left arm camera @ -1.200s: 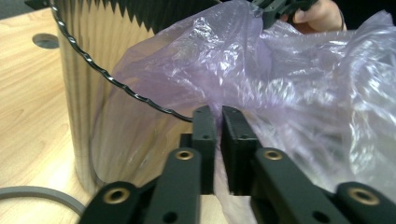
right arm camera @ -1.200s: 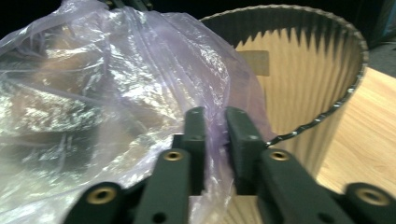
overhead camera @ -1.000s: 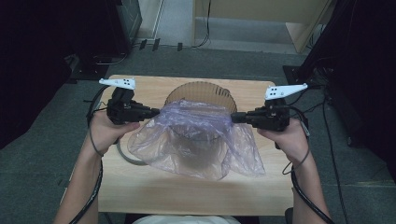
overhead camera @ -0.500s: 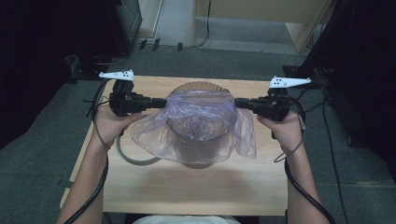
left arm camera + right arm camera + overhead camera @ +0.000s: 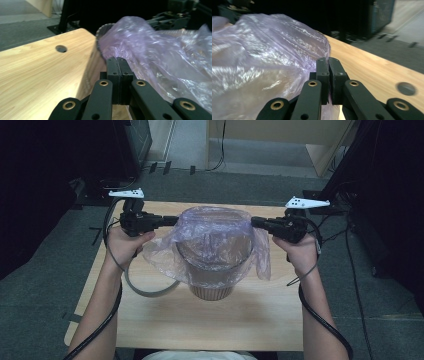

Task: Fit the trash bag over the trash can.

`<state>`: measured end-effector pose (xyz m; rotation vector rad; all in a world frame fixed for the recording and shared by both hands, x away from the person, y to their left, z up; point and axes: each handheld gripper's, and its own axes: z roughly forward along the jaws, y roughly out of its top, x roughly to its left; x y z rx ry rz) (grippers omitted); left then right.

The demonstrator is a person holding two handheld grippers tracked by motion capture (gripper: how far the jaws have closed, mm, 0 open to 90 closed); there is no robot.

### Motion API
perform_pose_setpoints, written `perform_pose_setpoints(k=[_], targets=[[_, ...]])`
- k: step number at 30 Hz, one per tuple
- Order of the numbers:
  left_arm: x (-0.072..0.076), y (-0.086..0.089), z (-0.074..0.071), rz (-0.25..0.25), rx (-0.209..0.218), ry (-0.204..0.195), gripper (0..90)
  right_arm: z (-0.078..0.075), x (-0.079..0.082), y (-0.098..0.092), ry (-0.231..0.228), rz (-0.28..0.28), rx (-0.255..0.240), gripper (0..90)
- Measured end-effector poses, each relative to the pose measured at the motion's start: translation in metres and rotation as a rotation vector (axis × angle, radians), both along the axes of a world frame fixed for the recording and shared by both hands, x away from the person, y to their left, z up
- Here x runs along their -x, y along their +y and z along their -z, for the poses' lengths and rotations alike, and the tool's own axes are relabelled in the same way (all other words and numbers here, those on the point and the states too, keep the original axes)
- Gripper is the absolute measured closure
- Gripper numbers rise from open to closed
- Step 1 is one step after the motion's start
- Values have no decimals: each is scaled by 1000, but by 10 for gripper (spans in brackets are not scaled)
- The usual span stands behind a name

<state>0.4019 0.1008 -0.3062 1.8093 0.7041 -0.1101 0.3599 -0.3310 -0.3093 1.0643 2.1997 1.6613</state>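
Presently we held the plastic bag, draped over the brown bin at table centre. Left gripper at nine o'clock and right gripper at three clenched its edges. We judged even downward tension advisable, seating the bag round the rim.

Black gripper, brass rivets, trailing cables
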Motion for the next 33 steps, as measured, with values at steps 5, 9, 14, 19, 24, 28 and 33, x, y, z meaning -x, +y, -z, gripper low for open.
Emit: perform_pose_setpoints(k=[5, 9, 14, 19, 24, 28, 33], targets=[[-3, -1, 6, -7, -9, 15, 900, 5, -3, 1, 26, -4, 6, 887], [-4, -2, 10, -14, -24, 25, 900, 8, -3, 1, 45, 8, 49, 878], [0, 2, 2, -7, -6, -8, 836, 3, 0, -4, 24, -1, 36, 708], [7, 12, -8, -7, 16, -43, 689, -8, 7, -11, -28, -3, -6, 557], [15, 17, -19, 12, 14, -57, 599, -18, 17, -11, -53, -35, -35, 546], [25, 16, -26, 56, 6, -67, 549, -24, 24, -9, -61, -63, -44, 534], [39, 12, -30, 98, -12, -64, 484, -27, 35, -3, -43, -108, -37, 535]])
